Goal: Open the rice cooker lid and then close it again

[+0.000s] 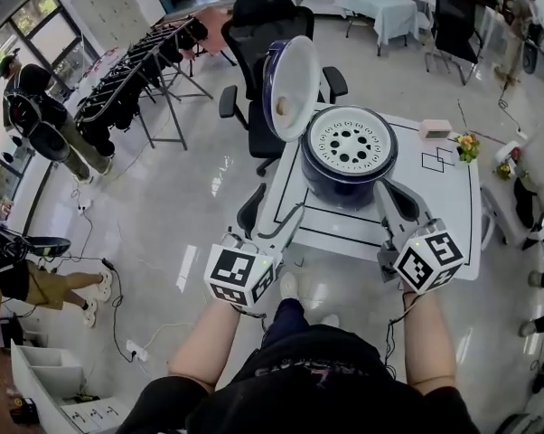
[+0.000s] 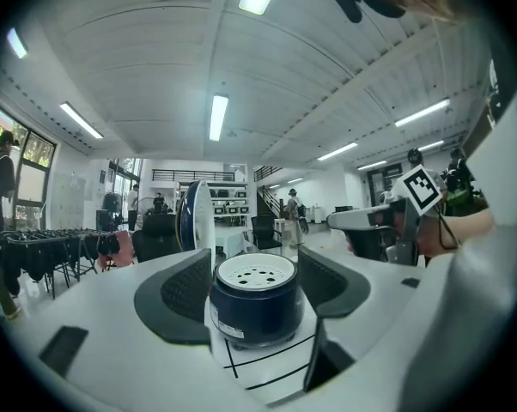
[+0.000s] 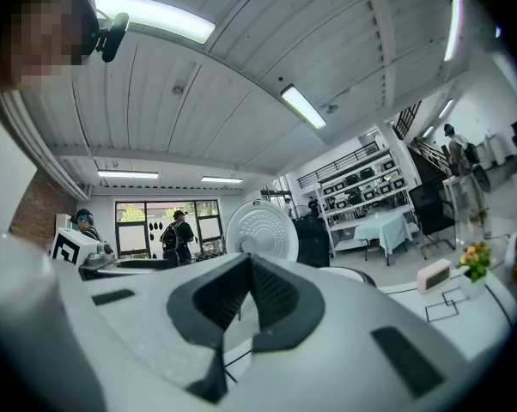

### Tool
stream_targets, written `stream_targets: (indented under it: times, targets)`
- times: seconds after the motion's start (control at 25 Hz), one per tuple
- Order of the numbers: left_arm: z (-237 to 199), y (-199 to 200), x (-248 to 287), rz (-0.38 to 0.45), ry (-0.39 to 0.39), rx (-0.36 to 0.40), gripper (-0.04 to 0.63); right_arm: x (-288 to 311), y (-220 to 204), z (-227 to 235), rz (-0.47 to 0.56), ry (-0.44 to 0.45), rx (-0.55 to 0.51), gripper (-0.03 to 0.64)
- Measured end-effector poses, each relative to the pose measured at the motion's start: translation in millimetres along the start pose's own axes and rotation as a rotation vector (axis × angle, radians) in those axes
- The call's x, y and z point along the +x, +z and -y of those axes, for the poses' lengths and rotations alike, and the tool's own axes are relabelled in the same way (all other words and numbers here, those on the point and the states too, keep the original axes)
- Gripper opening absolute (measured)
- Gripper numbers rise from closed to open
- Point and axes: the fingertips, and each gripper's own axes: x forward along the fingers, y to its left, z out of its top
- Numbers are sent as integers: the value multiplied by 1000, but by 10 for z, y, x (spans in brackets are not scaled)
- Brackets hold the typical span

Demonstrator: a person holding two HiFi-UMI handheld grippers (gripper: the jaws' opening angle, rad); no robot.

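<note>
Head view: the rice cooker (image 1: 349, 156) stands on the white bench (image 1: 453, 233) with its lid (image 1: 295, 89) raised upright. The left gripper (image 1: 274, 217) and right gripper (image 1: 391, 195) flank its near side.

Left gripper view: the jaws are apart and grip nothing, with the cooker ahead of them.

Right gripper view: the jaws are pressed together, gripping nothing.

The white worktop (image 1: 445, 208) carries a dark blue rice cooker (image 1: 349, 161), which stands inside a black-lined rectangle (image 1: 337, 235) with its lid (image 1: 291, 87) raised upright. Near the far right corner lie a small pink box (image 1: 434, 130) and a small bunch of flowers (image 1: 469, 144). Two overlapping black square outlines (image 1: 437, 160) are drawn just beside them.
</note>
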Motion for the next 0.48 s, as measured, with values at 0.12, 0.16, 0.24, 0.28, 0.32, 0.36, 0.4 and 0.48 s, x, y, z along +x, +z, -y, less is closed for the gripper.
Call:
stream_targets:
  times: [0.12,0.16,0.24,0.28,0.32,0.36,0.4,0.48]
  targets:
    - [134,13,-81,4,-7,-4,307,-105,-11,-53,2,6,1,2]
    - [164,16,-93,6,-8,-4,307,-130,-12,-63,1,8,-1,2]
    - [200,15,-102,8,-11,-2,307,-161,-15,-71,1,9,-3,2]
    - [201,15,-106,9,-11,-2,307,-166,-14,-74,3,8,-2,2]
    - [193,19,-110,10,-11,-1,307,-164,-8,-79,5,7,-2,2]
    - [177,27,-115,12,-10,0,307,-158,0,-86,8,6,-3,2]
    - [159,35,-122,13,-8,0,307,-149,9,-95,11,6,-2,2]
    - [120,60,-145,17,-3,1,307,-133,24,-122,15,8,-2,2]
